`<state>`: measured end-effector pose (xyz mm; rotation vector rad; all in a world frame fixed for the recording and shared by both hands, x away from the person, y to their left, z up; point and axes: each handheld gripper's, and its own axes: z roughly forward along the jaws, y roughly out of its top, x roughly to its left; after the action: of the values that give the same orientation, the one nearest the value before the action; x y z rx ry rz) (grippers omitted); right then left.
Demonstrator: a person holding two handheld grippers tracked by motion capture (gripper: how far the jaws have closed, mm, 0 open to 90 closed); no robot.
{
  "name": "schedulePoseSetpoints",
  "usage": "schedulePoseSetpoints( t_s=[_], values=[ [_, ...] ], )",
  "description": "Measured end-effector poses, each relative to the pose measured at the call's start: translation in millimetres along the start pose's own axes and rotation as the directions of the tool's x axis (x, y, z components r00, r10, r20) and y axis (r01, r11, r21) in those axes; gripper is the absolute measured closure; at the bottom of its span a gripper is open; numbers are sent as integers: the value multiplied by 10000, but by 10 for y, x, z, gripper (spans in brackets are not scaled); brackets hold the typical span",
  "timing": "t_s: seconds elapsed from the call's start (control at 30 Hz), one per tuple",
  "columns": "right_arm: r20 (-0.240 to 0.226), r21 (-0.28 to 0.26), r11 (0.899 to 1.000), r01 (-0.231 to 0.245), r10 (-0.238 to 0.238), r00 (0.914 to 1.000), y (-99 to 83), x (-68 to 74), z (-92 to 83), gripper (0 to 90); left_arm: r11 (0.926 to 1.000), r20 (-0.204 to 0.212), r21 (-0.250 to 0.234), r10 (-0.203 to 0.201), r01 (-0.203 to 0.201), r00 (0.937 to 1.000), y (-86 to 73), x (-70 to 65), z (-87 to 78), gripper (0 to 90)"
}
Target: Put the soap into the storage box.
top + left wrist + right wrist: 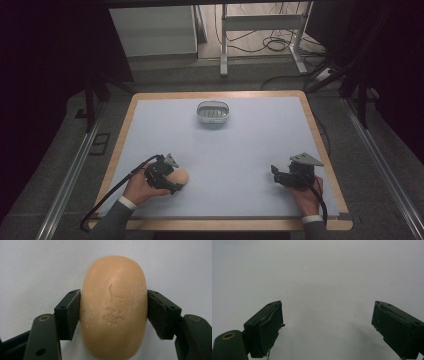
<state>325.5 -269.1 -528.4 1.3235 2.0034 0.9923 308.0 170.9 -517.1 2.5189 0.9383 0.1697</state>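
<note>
Blue mat (240, 150): L gripper (167, 181) fingers clamp soap (113, 307), probably; R gripper (278, 176) fingers apart, low.

Left gripper (176, 181) grips soap (180, 176) — dish (213, 112) far.

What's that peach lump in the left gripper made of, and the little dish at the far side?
Lump: likely bar soap, with a matte waxy surface, stamped characters and pale scuffs. Dish: probably glossy plastic or metal, with a pale rim and a slotted floor; too small to settle.

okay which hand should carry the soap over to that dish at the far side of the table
Left, probably. The left claw already squeezes the soap bar; the right claw is open, holding nothing. The soap dish sits between both.
</note>
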Motion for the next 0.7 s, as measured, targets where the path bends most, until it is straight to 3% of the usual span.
schedulePoseSetpoints(
  t_s=[0.27, 0.7],
  values=[
    [20, -18, 10000, -37, 37, 10000, -1, -2, -1, 102, 10000, 144, -23, 92, -92, 9999, 10, 25, -37, 328],
    [32, -21, 10000, -91, 91, 10000, -1, -6, -3, 101, 9990, 61, -453, 10, -7, 10000, 98, 98, -173, 328]
  ],
)
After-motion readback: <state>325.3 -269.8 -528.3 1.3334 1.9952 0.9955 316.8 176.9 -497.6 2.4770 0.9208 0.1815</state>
